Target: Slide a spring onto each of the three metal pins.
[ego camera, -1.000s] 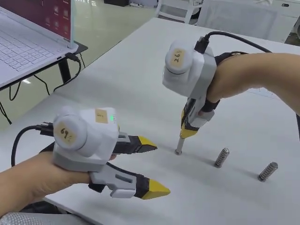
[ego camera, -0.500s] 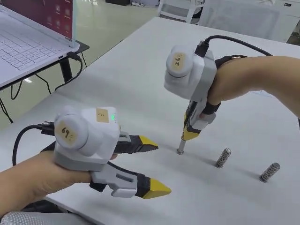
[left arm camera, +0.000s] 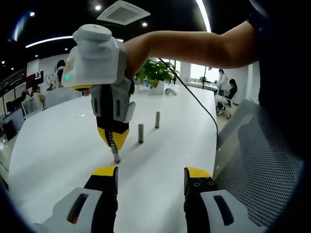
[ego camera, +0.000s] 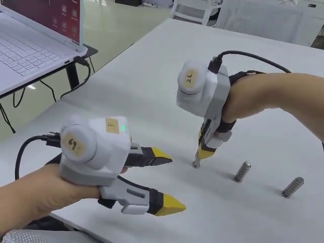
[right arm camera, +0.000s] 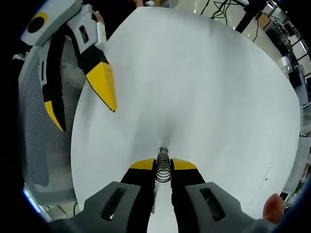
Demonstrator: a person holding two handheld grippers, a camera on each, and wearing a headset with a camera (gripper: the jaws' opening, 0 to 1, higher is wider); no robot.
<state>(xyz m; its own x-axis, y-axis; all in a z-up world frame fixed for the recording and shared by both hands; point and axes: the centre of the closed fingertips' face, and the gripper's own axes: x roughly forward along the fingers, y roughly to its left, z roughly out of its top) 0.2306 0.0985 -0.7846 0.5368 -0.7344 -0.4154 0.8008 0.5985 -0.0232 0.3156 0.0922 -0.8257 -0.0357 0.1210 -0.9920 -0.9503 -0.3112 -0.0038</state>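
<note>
My right gripper point(right arm camera: 164, 165) pinches a spring point(right arm camera: 164, 174) upright over a pin point(ego camera: 195, 163); its yellow tips hide how far the spring is threaded on. My left gripper point(ego camera: 171, 183) hovers nearby, spread wide. Two more springs point(ego camera: 242, 171) point(ego camera: 292, 187) stand on the table point(ego camera: 152, 91), and I cannot tell whether pins run through them.

The right gripper point(ego camera: 205, 153) has come down along the pin point(ego camera: 195, 163), taking the spring point(right arm camera: 163, 167) lower with it. Less of the pin now shows below its jaws.
</note>
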